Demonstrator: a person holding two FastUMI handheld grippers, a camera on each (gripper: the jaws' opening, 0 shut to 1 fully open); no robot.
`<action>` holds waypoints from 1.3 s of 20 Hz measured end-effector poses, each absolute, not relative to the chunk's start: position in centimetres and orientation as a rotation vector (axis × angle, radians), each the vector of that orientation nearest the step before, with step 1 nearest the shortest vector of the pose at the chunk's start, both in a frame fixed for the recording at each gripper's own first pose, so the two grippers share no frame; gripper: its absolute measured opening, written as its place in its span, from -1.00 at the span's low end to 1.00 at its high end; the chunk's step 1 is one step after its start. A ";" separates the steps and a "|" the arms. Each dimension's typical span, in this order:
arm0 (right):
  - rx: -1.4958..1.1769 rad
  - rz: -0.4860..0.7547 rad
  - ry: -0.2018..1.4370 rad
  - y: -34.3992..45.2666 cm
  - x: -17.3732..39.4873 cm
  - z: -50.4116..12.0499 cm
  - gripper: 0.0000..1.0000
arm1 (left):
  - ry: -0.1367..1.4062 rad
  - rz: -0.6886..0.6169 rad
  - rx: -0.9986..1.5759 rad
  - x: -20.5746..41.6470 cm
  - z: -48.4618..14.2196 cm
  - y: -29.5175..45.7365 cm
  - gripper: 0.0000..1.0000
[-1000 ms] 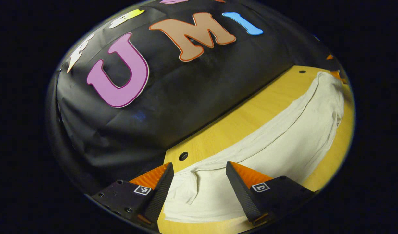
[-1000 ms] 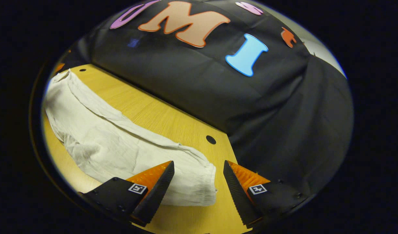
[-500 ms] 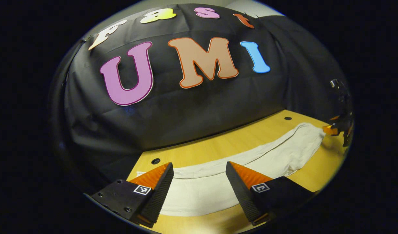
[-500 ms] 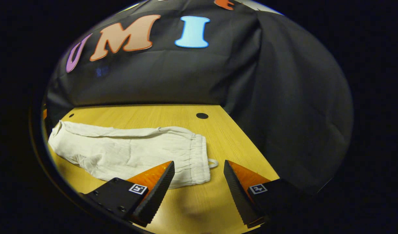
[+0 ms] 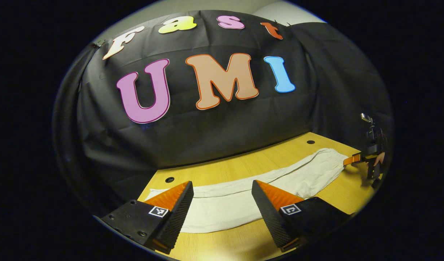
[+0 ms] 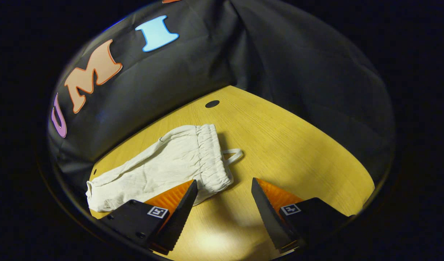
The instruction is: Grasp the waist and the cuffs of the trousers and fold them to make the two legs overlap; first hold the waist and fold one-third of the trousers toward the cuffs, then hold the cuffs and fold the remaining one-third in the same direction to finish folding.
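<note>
left gripper (image 5: 222,204): wedge fingers, ridged inner faces, square coded tag on each dark base, screws on left base | right gripper (image 6: 223,203): same build, sawtooth inner edges, tagged bases

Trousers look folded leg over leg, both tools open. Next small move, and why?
Probably bring the right tool down onto the waistband corner nearest it and close. The trousers lie flat on the table as one narrow strip, apparently leg on leg, so the waist-toward-cuffs fold looks due. The tool stands open just short of the gathered waist, gripping nothing. The left tool is open at the cuff end.
</note>
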State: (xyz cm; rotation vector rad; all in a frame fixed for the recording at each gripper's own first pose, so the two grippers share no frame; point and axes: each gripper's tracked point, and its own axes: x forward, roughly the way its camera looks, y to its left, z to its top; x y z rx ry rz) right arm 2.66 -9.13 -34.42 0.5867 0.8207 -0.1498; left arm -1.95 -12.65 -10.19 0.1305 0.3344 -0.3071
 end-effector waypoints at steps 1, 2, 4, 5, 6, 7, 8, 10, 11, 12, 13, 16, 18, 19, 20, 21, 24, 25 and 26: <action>0.602 -0.150 0.824 -9.0 2.9 -34.5 0.93 | 0.331 -0.307 0.132 -2.1 -9.8 -12.8 0.92; 0.619 -0.150 0.836 -8.7 2.9 -34.8 0.72 | 0.332 -0.308 0.131 -2.4 -9.8 -12.9 0.92; 0.642 -0.164 0.837 -8.6 3.5 -35.0 0.66 | 0.325 -0.314 0.125 -2.5 -9.4 -13.2 0.92; 0.661 -0.166 0.848 -8.3 3.5 -35.1 0.81 | 0.325 -0.321 0.124 -2.5 -9.5 -13.2 0.92; 0.686 -0.166 0.845 -8.0 3.7 -34.6 0.78 | 0.334 -0.325 0.129 -2.5 -9.7 -13.1 0.90; 0.717 -0.161 0.851 -7.4 3.9 -34.5 0.79 | 0.341 -0.324 0.137 -2.5 -9.8 -12.8 0.91; 0.729 -0.164 0.853 -6.9 4.2 -34.6 0.78 | 0.344 -0.320 0.145 -2.5 -9.8 -12.5 0.92; 0.719 -0.196 0.857 -7.4 4.4 -35.2 0.43 | 0.337 -0.320 0.157 -2.5 -9.7 -12.0 0.92; 0.727 -0.207 0.866 -7.5 4.2 -35.4 0.34 | 0.339 -0.322 0.165 -2.5 -9.7 -11.8 0.92; 0.738 -0.225 0.868 -7.7 4.2 -35.5 0.04 | 0.343 -0.321 0.174 -2.4 -9.9 -11.5 0.92; 0.757 -0.230 0.879 -7.7 4.2 -35.7 0.04 | 0.346 -0.319 0.180 -2.4 -10.0 -11.3 0.92; 0.761 -0.239 0.895 -7.5 4.5 -36.3 -0.43 | 0.349 -0.316 0.175 -2.3 -10.1 -10.9 0.92; 0.686 -0.203 0.895 -7.7 4.1 -36.1 -0.66 | 0.353 -0.315 0.172 -2.3 -10.4 -10.6 0.92; 0.640 -0.186 0.892 -8.0 4.1 -35.9 -0.66 | 0.358 -0.313 0.169 -2.3 -10.5 -10.5 0.92; 0.597 -0.179 0.889 -8.2 4.3 -35.9 -0.65 | 0.362 -0.309 0.166 -2.3 -10.7 -10.4 0.92; 0.568 -0.180 0.890 -8.6 4.3 -35.8 -0.66 | 0.361 -0.305 0.160 -2.2 -10.7 -10.4 0.92; 0.544 -0.215 0.898 -11.0 3.8 -35.7 -0.66 | 0.350 -0.294 0.142 -2.3 -10.5 -10.0 0.92; 0.536 -0.233 0.897 -12.2 3.7 -35.8 -0.66 | 0.348 -0.291 0.139 -2.4 -10.5 -9.8 0.92; 0.530 -0.249 0.894 -12.8 3.9 -36.0 -0.66 | 0.347 -0.286 0.136 -2.6 -10.6 -9.6 0.92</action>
